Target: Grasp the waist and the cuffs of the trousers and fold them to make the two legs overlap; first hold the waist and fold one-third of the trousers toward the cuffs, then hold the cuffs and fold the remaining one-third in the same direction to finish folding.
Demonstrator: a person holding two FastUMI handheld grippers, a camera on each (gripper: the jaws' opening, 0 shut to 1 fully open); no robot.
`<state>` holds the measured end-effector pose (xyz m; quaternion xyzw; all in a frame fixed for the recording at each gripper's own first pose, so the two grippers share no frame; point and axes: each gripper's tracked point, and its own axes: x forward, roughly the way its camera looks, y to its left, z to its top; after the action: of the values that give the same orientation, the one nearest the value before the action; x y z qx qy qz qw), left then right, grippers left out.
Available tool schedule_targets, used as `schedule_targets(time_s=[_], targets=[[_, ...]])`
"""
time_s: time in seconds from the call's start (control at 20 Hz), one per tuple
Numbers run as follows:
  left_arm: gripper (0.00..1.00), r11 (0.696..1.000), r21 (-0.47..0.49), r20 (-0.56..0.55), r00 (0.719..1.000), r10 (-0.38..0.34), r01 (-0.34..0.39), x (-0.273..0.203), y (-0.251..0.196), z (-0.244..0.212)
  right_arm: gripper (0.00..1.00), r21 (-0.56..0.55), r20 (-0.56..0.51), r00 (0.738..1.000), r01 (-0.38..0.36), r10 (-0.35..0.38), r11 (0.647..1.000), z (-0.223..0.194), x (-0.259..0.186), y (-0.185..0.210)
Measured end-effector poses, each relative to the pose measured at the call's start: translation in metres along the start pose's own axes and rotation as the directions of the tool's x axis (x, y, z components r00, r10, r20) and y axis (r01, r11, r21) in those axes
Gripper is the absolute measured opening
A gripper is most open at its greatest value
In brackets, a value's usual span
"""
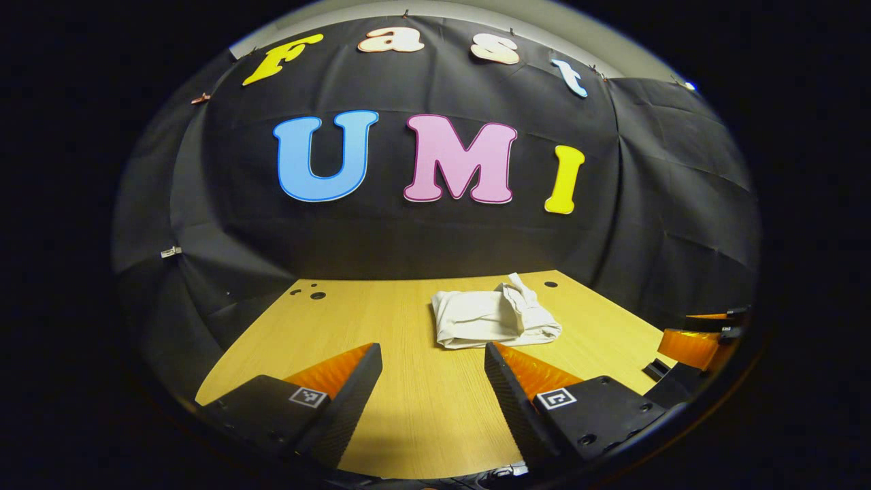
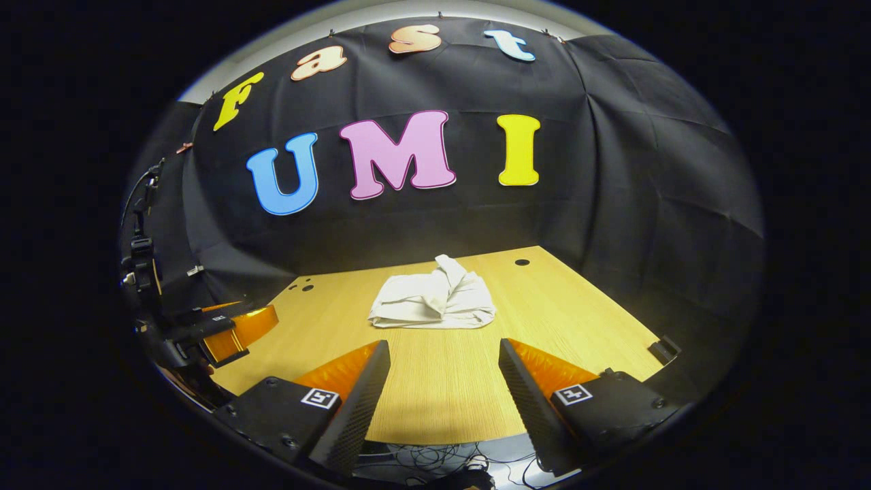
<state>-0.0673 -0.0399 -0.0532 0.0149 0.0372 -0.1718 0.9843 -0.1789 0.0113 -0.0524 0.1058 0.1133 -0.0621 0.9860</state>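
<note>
The white trousers [image 1: 491,316] lie as a folded, rumpled bundle toward the far side of the wooden table [image 1: 408,401]; in the right gripper view the trousers [image 2: 435,299] sit straight ahead. My left gripper [image 1: 433,357] hovers open over the near table, well short of the cloth, nothing between its fingers. My right gripper [image 2: 444,354] is also open and empty, a little way back from the bundle. The right gripper appears at the right edge of the left gripper view [image 1: 704,337]; the left gripper appears at the left of the right gripper view [image 2: 231,327].
Small round holes [image 1: 317,295] mark the table's far left corner and another hole [image 2: 522,262] the far right. The black cloth wall [image 1: 422,238] closes off the back and sides. Cables [image 2: 435,459] lie below the table's near edge.
</note>
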Motion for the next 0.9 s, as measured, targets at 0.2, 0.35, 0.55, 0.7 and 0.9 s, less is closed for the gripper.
schedule_targets(time_s=[0.2, 0.35, 0.55, 0.7, 0.9], targets=[[0.96, 0.999, 0.014, -0.011, 1.000, -0.028, 0.029, -0.002, -0.009, -0.003, 0.98, 0.001, 0.007, 1.000, -0.003, 0.003, 1.000, 0.004, 0.004, -0.001], [0.96, 1.000, 0.015, -0.013, 1.000, -0.025, 0.025, 0.004, -0.008, 0.000, 0.98, 0.001, 0.017, 1.000, 0.001, -0.001, 1.000, 0.011, 0.008, -0.003], [0.96, 1.000, 0.003, -0.001, 1.000, -0.008, 0.008, 0.011, 0.000, 0.008, 0.98, 0.008, 0.043, 0.999, 0.021, -0.022, 1.000, 0.025, 0.014, -0.011], [0.96, 1.000, 0.014, 0.010, 1.000, 0.008, -0.008, 0.014, 0.009, 0.009, 0.98, 0.018, 0.049, 0.998, 0.034, -0.035, 0.999, 0.034, 0.019, -0.013], [0.96, 1.000, 0.004, 0.009, 0.999, 0.031, -0.031, 0.015, 0.024, 0.005, 0.98, -0.015, 0.042, 0.999, 0.027, -0.027, 1.000, 0.039, 0.023, -0.012]])
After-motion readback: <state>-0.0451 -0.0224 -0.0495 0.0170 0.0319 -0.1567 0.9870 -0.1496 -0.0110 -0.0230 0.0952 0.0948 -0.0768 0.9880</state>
